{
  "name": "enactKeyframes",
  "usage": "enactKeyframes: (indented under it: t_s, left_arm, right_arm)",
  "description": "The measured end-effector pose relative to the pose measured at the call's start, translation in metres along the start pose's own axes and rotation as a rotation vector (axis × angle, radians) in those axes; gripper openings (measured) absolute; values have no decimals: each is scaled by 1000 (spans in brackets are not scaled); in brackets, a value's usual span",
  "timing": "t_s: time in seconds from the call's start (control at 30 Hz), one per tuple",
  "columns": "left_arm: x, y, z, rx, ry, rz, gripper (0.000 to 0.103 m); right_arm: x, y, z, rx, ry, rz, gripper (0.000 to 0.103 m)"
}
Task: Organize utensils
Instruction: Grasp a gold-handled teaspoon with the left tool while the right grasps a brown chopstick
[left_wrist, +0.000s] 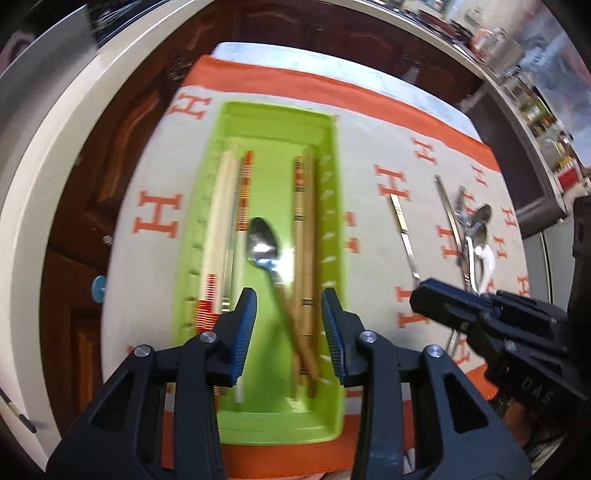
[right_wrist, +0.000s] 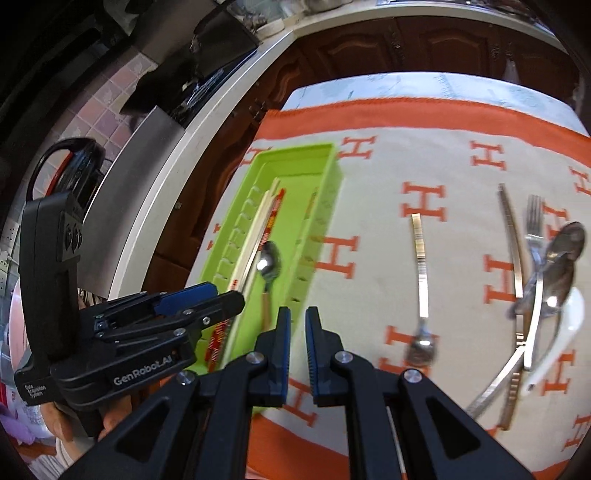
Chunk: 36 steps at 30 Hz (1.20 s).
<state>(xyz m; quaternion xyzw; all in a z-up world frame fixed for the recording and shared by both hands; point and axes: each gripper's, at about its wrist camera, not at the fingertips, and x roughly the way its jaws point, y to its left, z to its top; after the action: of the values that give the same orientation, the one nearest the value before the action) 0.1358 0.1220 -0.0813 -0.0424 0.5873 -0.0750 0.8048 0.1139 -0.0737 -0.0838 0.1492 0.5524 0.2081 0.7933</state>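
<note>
One spoon (left_wrist: 263, 246) in the green tray (left_wrist: 280, 122), perhaps six utensils (right_wrist: 532, 295) outside; left gripper (left_wrist: 289, 325) jaws apart, right gripper (right_wrist: 297, 347) jaws nearly together, empty.

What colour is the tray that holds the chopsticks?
Lime green; the tray shows best in the left wrist view.

Reads "GenRobot.AI" in pale letters on the side of the left gripper (right_wrist: 221, 301), with small print "Data Acquisition System" lower on its body. Shows "DAS" on the housing of the right gripper (left_wrist: 419, 299). Repeats a large orange "H" all over the cream cloth (right_wrist: 461, 229) under the cutlery.
</note>
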Motion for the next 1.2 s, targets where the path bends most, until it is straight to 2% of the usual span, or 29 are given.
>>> enactKeyframes:
  t_s: [0.2,0.43,0.57,0.73,0.93,1.07,1.2]
  left_arm:
    - [1,-46,3,61,-9,-10,33]
    - [25,-87,18,82,26,-44,33]
    - [56,-101,33,46,78,-72,33]
    - [101,-113,46,1,191,-116,33]
    - [131,-134,52,27,230,-56,33]
    - [138,-153,54,75,214,-3,33]
    - [142,-175,52,170,214,87,33]
  right_arm:
    - [-33,-44,-5,44,-74,-62,8]
    - [-59,-105,-7,143,-120,-110,8]
    - [-62,-129,-4,174,-119,-116,8]
    - [-57,-148,1,203,-101,-99,8]
    - [-51,-168,14,256,-84,-71,8]
    - [-48,-173,18,254,-77,-63,8]
    - [-42,-176,23,253,-63,-54,8]
